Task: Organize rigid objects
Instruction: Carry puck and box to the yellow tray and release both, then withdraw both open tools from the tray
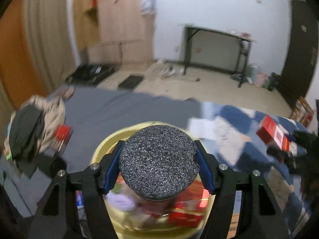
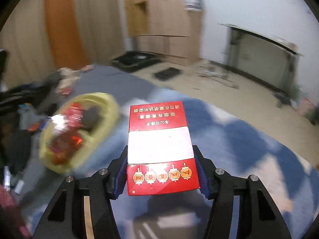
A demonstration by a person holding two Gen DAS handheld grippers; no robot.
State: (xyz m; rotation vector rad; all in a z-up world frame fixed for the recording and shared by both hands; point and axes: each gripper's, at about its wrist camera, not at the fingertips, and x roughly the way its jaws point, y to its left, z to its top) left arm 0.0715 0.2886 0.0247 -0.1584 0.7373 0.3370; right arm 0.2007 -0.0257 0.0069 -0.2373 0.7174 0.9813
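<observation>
Two tongs full | left tongs (image 1: 159, 165) squeeze black round disc (image 1: 159, 161) over yellow basin (image 1: 103, 149) | right tongs (image 2: 160, 171) squeeze red box (image 2: 159, 149) above bed (image 2: 249, 139)

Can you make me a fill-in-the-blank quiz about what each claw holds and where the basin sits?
1. The left claw is shut on a round, speckled ____ disc.
2. The right claw grips a red and ____ box.
3. The disc hangs over a ____ basin that already holds red packets.
4. In the right wrist view, the basin lies to the ____ of the box.

Missing words: black; white; yellow; left
</observation>
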